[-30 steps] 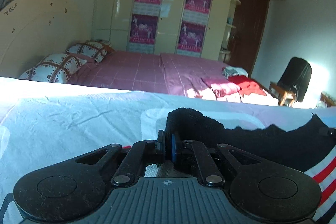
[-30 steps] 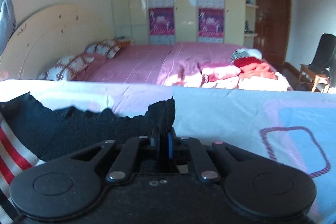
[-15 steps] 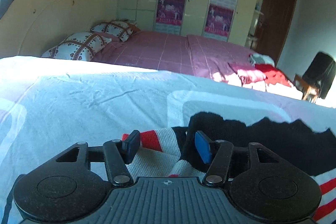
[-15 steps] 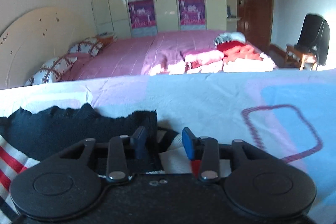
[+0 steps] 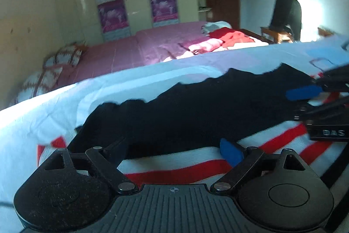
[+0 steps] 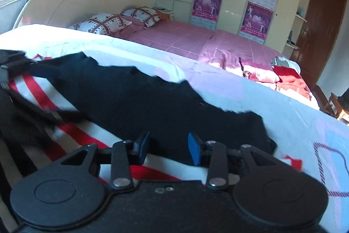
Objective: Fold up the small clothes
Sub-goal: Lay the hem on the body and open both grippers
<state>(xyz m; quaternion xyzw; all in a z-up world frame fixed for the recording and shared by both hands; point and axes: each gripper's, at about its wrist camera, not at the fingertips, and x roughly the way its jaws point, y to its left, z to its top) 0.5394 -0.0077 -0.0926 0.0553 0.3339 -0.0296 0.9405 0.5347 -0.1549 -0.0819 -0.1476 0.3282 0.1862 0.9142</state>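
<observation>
Our left tongs [image 5: 174, 151] and right tongs [image 6: 166, 147] are both released above the sweater [image 5: 196, 110]. One fold seems done. Next we need a new edge to grasp.

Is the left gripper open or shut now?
Open. The left gripper fingers stand wide apart over the striped garment, holding nothing.
</observation>
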